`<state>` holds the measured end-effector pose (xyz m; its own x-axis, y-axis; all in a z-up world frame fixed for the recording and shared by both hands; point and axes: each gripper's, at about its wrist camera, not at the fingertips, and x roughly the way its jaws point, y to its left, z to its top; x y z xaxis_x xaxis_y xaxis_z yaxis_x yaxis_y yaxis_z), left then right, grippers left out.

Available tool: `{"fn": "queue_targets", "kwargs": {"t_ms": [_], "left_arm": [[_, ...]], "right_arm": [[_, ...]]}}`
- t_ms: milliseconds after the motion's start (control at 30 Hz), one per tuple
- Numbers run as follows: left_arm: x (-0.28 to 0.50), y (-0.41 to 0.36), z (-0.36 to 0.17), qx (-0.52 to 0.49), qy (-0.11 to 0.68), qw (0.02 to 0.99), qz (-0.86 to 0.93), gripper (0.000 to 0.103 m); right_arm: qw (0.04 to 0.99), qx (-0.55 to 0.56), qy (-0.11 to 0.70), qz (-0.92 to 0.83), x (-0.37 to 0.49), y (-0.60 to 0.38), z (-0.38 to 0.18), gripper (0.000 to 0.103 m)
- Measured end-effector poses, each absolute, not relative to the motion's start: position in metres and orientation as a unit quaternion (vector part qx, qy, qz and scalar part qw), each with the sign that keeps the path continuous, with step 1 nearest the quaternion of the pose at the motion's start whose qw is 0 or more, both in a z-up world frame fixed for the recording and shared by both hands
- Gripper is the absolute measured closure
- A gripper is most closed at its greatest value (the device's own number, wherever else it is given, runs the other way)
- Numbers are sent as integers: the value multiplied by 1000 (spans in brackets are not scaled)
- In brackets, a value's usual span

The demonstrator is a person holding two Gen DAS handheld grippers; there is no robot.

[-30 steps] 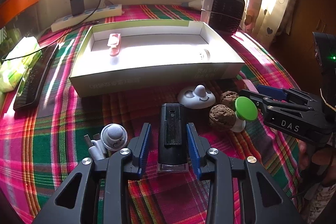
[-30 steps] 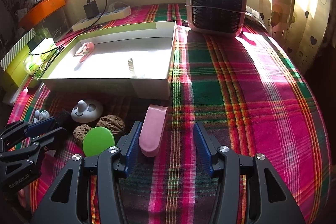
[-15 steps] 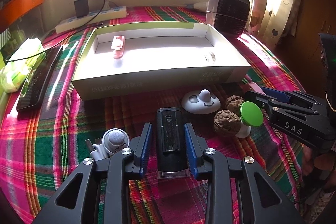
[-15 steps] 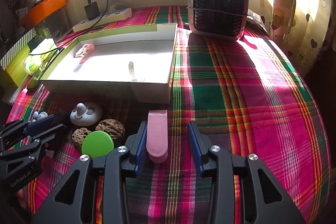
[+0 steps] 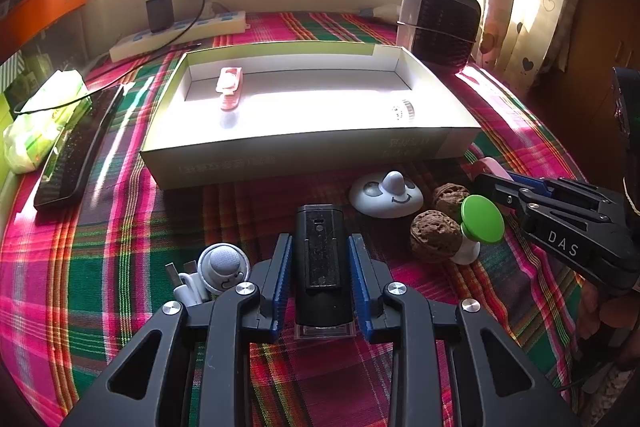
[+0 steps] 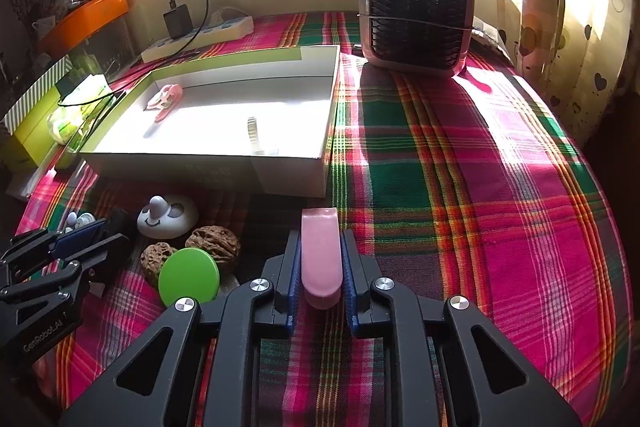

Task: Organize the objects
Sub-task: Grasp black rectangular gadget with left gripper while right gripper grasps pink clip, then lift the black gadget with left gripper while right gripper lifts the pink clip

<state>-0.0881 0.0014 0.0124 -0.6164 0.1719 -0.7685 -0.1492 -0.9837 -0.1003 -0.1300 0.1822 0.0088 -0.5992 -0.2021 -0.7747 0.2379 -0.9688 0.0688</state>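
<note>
My left gripper (image 5: 320, 239) straddles a black oblong device (image 5: 320, 259) lying on the plaid cloth. Its jaws are closing and the blue pads (image 5: 282, 279) meet the device's sides. My right gripper (image 6: 320, 235) is shut on a pink oblong piece (image 6: 321, 259), which lies straight between the pads. Between the two grippers sit a white smiley dome (image 5: 386, 195), two walnuts (image 5: 434, 235) and a green-capped knob (image 5: 482, 219). A white round gadget with a cable (image 5: 222, 267) lies left of my left fingers. Behind stands an open white box (image 5: 280, 159) holding a pink clip (image 5: 229, 87) and a small ring (image 5: 402, 109).
A small fan heater (image 6: 416, 23) stands at the back right. A power strip with a charger (image 5: 180, 31) runs along the wall. A long black bar (image 5: 76, 155) and a green pack (image 5: 44, 119) lie left of the box. Curtains hang on the right.
Both pairs of jaws narrowed. The right pads closed onto the pink piece, which swung straight between them. The left pads drew in against the black device. Neither hand shifted.
</note>
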Motion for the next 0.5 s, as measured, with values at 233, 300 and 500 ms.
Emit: {"fn": "queue_targets", "kwargs": {"t_ms": [233,300,500], "left_arm": [[-89,2,12,-428,-13,88,899,78],[-89,2,12,-428,-13,87,899,78],[-89,2,12,-428,-13,88,899,78]], "right_arm": [[126,430,21,-894,-129,182,9,84],[126,430,20,-894,-130,182,9,84],[126,430,21,-894,-129,181,8,84]]}}
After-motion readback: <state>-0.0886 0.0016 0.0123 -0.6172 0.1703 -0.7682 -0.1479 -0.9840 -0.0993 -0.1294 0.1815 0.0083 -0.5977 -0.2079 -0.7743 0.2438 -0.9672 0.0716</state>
